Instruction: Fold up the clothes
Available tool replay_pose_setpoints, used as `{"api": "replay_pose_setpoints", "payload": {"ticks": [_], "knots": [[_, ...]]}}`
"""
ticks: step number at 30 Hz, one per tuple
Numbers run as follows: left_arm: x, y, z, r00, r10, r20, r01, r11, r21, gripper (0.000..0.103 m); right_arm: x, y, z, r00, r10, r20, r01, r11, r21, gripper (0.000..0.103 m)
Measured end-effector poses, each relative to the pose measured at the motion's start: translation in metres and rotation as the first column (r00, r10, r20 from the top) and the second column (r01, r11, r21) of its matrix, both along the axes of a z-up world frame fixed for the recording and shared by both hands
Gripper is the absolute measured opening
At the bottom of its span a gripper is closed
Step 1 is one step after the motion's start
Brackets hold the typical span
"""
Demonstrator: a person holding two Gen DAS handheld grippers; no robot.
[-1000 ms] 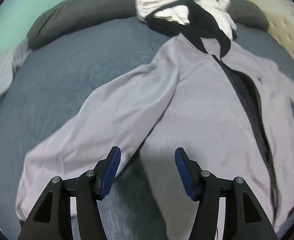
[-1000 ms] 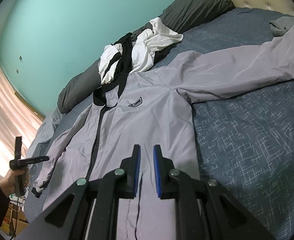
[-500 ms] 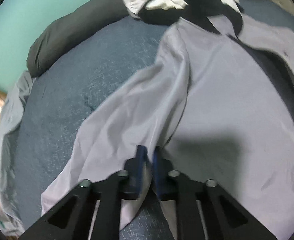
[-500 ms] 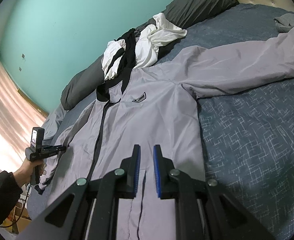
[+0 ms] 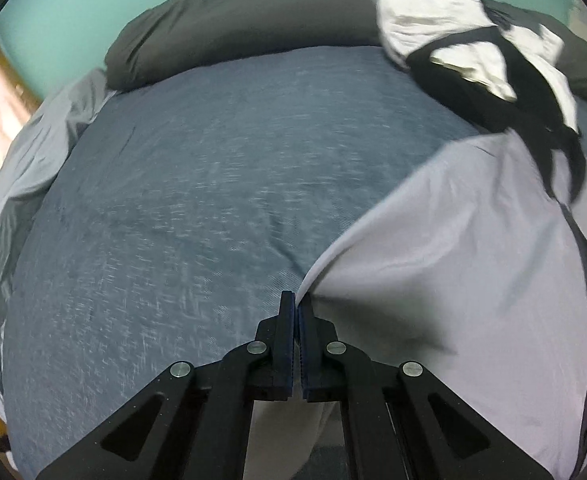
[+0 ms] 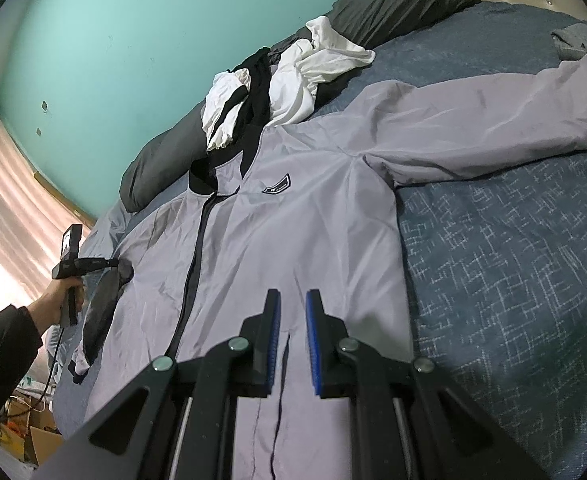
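A light grey zip jacket lies front up on the blue bedcover. One of its sleeves is stretched out to the right. My left gripper is shut on the other sleeve's fabric, which drapes to the right of the closed pads. In the right wrist view, a hand holds the left gripper at the jacket's left side, with the sleeve lifted and hanging from it. My right gripper hovers over the jacket's lower front, a narrow gap between its pads and nothing pinched.
A pile of white and black clothes lies by the jacket's collar against long dark grey pillows. A small grey garment sits at the far right. A curtain and boxes are beyond the bed's left edge.
My left gripper shut on the sleeve, then carried it off the bedcover toward the jacket's body. The right gripper has stayed where it was.
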State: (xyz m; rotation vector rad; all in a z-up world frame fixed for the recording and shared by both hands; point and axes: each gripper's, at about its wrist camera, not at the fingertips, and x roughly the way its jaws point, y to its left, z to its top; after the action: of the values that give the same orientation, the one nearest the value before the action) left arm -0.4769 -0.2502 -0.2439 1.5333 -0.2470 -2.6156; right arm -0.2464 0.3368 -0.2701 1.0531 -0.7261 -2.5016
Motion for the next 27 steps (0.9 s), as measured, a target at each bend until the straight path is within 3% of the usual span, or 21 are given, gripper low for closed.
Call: {"api": "replay_pose_setpoints", "payload": {"ticks": [7,11,12,17,27], "knots": [[-0.024,-0.010,-0.020,0.997,0.022,0.068,-0.022,1.000,0.007,0.009,-0.001,-0.003,-0.001,1.000,0.011,0.004,-0.011,1.000,0.017,0.012],[-0.014,-0.017,-0.002,0.999,0.025,0.032,-0.026,0.998,0.052,0.029,-0.001,-0.004,-0.002,1.000,0.012,0.007,-0.012,1.000,0.021,0.012],[-0.008,-0.020,0.004,0.999,0.027,0.022,-0.028,0.998,0.054,0.038,0.000,-0.004,-0.002,1.000,0.010,0.004,-0.010,1.000,0.020,0.012],[0.045,-0.032,0.031,1.000,-0.020,-0.014,0.021,0.998,0.064,0.055,0.004,-0.003,0.005,1.000,-0.002,-0.027,0.003,1.000,0.031,0.012],[0.160,-0.072,0.035,1.000,-0.003,-0.027,0.003,1.000,0.009,0.055,0.010,-0.004,0.014,0.998,-0.020,-0.062,0.021,0.999,0.024,0.012]]}}
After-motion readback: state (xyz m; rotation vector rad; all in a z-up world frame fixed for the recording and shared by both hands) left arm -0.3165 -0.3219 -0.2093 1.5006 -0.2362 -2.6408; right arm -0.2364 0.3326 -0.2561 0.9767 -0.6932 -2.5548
